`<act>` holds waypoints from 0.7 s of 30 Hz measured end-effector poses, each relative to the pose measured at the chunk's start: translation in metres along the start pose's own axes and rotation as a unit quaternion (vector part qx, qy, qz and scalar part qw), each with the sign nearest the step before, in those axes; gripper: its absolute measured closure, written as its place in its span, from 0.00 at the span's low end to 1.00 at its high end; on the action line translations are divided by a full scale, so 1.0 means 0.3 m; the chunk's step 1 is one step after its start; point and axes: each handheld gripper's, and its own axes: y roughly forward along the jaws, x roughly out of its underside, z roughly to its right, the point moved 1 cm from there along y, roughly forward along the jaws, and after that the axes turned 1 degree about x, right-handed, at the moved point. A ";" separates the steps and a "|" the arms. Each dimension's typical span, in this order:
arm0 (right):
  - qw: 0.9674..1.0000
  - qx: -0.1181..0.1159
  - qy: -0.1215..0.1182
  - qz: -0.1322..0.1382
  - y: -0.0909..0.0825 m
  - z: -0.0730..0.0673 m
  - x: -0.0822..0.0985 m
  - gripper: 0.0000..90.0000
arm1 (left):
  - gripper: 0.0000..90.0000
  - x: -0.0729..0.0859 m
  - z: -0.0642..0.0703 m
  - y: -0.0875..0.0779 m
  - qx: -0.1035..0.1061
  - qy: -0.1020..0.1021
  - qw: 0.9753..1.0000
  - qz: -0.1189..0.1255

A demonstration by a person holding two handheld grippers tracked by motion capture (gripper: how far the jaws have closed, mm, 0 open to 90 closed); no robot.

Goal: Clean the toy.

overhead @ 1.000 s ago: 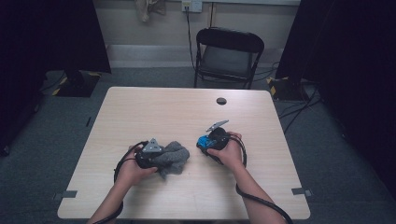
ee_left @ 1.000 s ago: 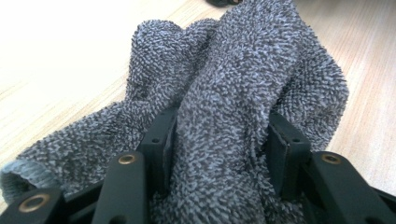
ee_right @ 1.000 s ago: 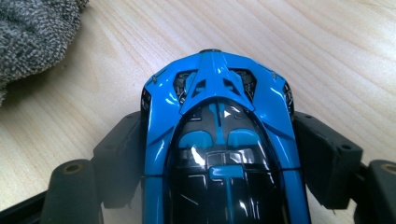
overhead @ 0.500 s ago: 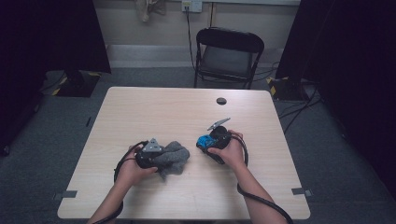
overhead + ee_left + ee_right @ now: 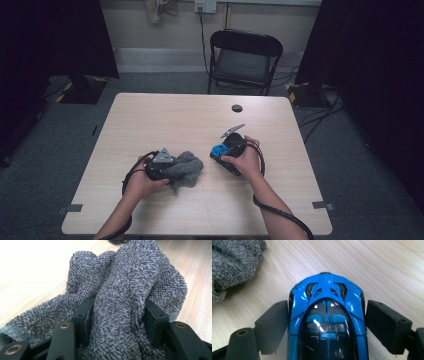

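Work: a person is handling a blue toy car [image 5: 327, 315] and a grey cloth [image 5: 125, 297] on a table [image 5: 165, 115], seemingly wiping the car or about to
Landmark: the car, lying on the table toward the person's edge, right of the middle
Cloth: bunched in a heap just left of the car, apart from it, resting on the wood
Left gripper [image 5: 161, 167]: its jaws are clamping a thick fold of the cloth, the pads pressing in on both sides in the left gripper view
Right gripper [image 5: 325, 322]: its jaws have just been opening; the car is sitting between them, the left pad at or nearly at the car's flank, the right pad showing a slim gap, so the car looks let go rather than pinched
Done: the cloth is gathered and gripped; the car is set down on the table beside it
Left: judging by the layout, bringing cloth and car together, or parting them for good; I cannot tell which
Count: one car, one cloth, two grippers, one table, one small dark disc [image 5: 237, 108] on the table beyond the car, one folding chair [image 5: 245, 60] behind the table past the car
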 end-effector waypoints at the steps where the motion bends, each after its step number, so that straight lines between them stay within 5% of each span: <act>1: 1.000 -0.001 0.001 0.000 0.001 -0.001 -0.007 0.20 | 0.53 0.000 0.000 0.000 0.000 0.000 1.000 0.001; 18: 1.000 0.005 -0.014 0.008 0.066 -0.021 -0.019 0.15 | 0.53 0.003 -0.002 0.000 0.001 -0.002 1.000 0.004; 21: 0.999 0.011 -0.006 0.030 0.062 -0.019 -0.011 0.27 | 0.53 0.003 -0.002 -0.001 0.000 -0.002 1.000 0.004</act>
